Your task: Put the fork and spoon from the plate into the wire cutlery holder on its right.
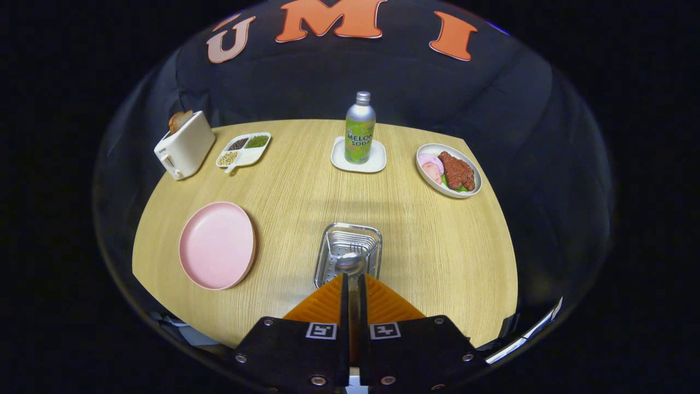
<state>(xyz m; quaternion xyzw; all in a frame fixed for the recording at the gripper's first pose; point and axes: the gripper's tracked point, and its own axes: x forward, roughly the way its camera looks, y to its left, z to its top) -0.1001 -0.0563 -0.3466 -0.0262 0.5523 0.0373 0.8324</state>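
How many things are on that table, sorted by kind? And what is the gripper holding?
Plates and dishes: 4 (pink plate, divided dish, coaster plate, food plate)
Bottles: 1 (soda bottle)
Toasters: 1 (toaster)
Cutlery holders: 1 (wire cutlery holder)
Cutlery: 1 (spoon, clamped in the gripper over the holder)
Total: 8

The tongs (353,282) press together on the spoon (351,264), whose handle is hidden between them, so just the bowl shows above the cutlery holder (348,253). The holder's near end is covered by the tongs. Whether a fork sits inside the holder cannot be told. Beyond the holder, the bread in the toaster (184,145) is mostly hidden.
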